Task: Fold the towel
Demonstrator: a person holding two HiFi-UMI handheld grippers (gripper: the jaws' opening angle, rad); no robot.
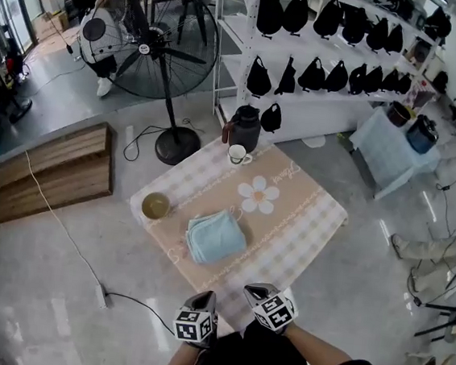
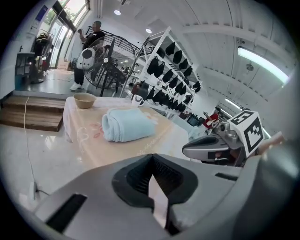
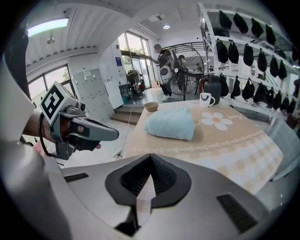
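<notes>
Beyond left tongs [image 1: 205,297], right tongs [image 1: 257,289] — towel [image 1: 216,237]

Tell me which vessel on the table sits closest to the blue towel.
The tan bowl, near the table's left corner, just beside the towel. The white mug and the dark jug stand together at the far corner, farther off.

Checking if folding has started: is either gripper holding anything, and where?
Nothing is held. Left gripper and right gripper have jaws shut on nothing; the towel lies apart on the table.
</notes>
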